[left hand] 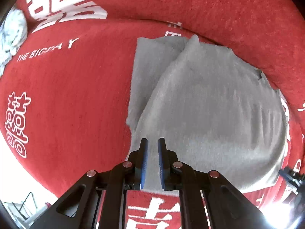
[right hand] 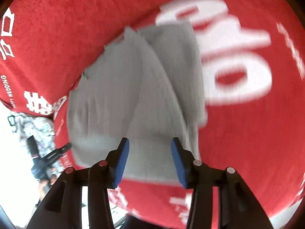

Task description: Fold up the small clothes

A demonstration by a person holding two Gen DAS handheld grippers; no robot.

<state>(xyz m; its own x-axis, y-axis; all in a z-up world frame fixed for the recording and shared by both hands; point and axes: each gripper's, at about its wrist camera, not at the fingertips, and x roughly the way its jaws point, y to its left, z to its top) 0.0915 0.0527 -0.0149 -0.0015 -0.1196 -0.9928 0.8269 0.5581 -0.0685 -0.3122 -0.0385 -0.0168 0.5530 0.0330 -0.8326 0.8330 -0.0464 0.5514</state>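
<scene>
The left hand-held gripper (left hand: 152, 143) hung over the grey garment (left hand: 209, 114), its blue pads nearly pressed together, holding nothing. The right hand-held gripper (right hand: 149, 143) stood spread above the same garment's near edge, gripping nothing. The garment lay folded on the red cloth (left hand: 76, 95), a flap reaching toward twelve o'clock.

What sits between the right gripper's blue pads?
Right wrist view: only the folded grey cloth garment on the red printed blanket; right gripper pads stand apart, untouching.
</scene>
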